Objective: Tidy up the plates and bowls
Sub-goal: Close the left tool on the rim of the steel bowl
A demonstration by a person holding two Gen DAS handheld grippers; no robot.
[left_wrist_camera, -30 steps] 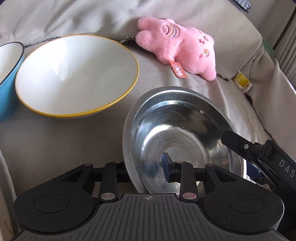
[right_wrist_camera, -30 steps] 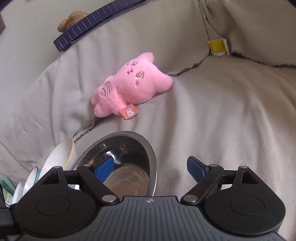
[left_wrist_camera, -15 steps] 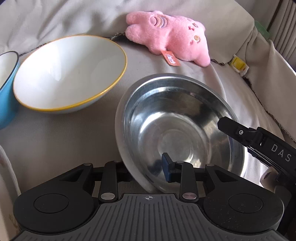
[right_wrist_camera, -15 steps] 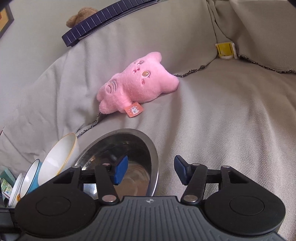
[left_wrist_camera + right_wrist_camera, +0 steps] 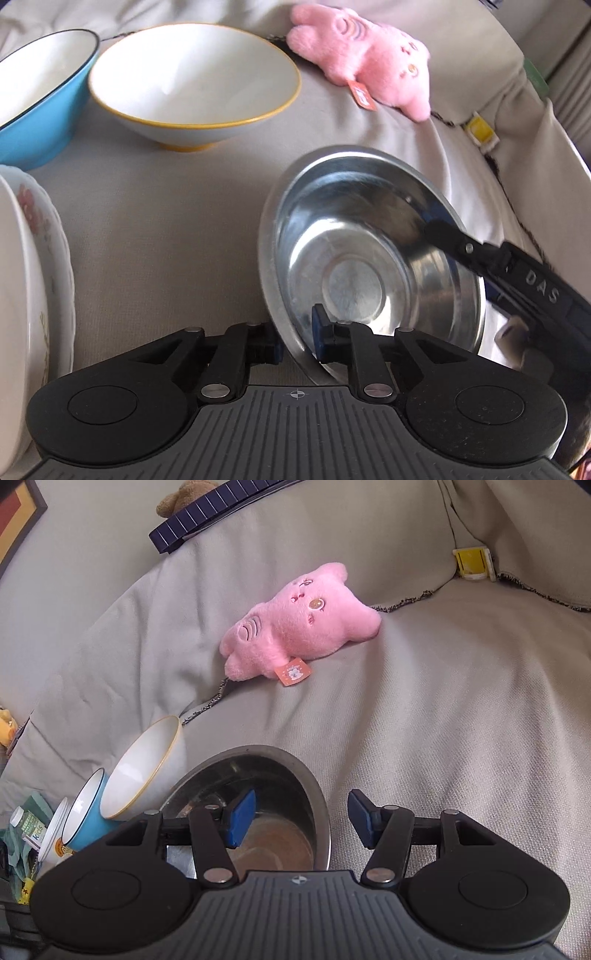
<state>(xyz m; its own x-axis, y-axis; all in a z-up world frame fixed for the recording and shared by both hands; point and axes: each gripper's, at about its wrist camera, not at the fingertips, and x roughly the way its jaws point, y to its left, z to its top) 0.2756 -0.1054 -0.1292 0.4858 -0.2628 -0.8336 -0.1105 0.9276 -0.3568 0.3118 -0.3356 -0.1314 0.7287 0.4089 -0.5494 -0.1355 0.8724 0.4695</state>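
Note:
My left gripper (image 5: 297, 341) is shut on the near rim of a steel bowl (image 5: 369, 258), one pad inside and one outside. The bowl sits tilted on the grey sofa cover. My right gripper (image 5: 301, 821) is open and straddles the bowl's right rim (image 5: 317, 794) without gripping; its arm shows in the left wrist view (image 5: 517, 280). A white bowl with a yellow rim (image 5: 195, 81) and a blue bowl (image 5: 40, 103) stand to the left. A white flowered plate (image 5: 29, 280) is at the far left edge.
A pink plush toy (image 5: 295, 627) lies on the sofa behind the bowls. A yellow tag (image 5: 471, 563) sits in the cushion seam. A dark slatted object (image 5: 207, 513) lies on the sofa back. Small clutter (image 5: 29, 830) lies at the left edge.
The left gripper has drawn the steel bowl back and to the right, away from the white bowl. The right gripper narrowed, then stayed open around the rim. The flowered plate has come into view.

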